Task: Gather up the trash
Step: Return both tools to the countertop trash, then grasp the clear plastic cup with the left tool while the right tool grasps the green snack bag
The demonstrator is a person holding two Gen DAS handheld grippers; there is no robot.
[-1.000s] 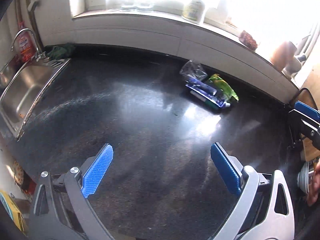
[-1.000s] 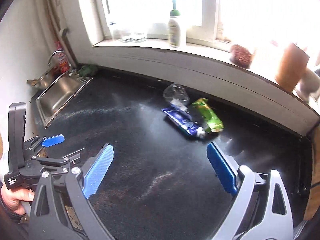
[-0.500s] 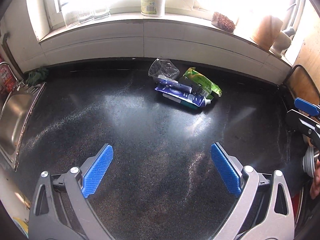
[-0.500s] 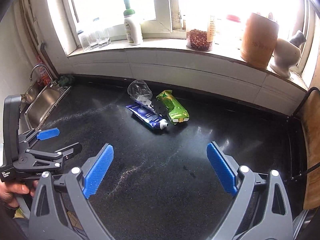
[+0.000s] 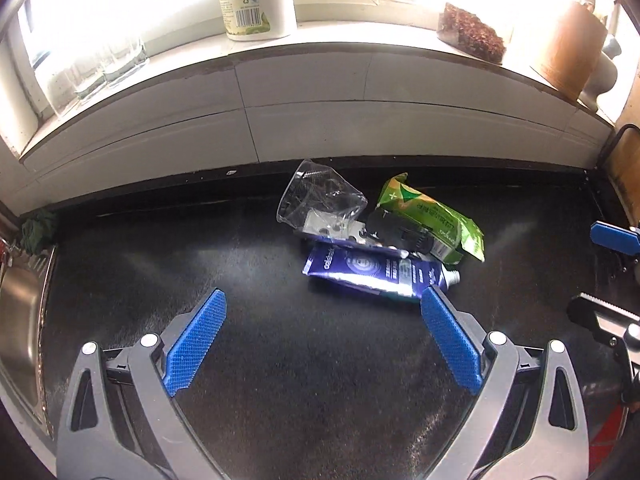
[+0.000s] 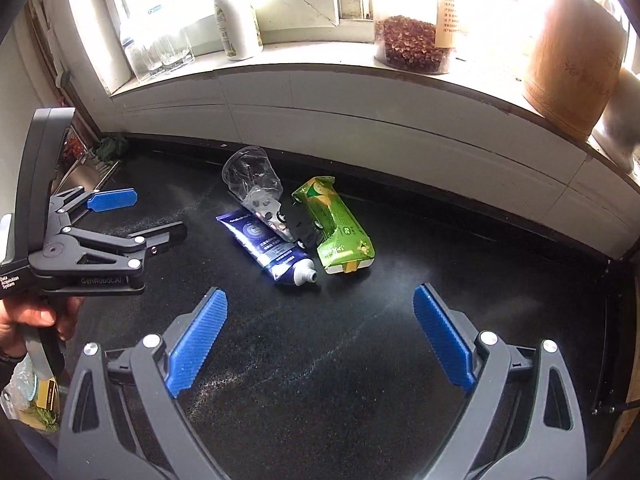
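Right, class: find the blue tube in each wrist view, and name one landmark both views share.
Left wrist view: the blue tube lies right of centre, cap pointing right.
Right wrist view: the blue tube lies just left of centre, cap pointing lower right.
Shared landmark: the green packet beside it.
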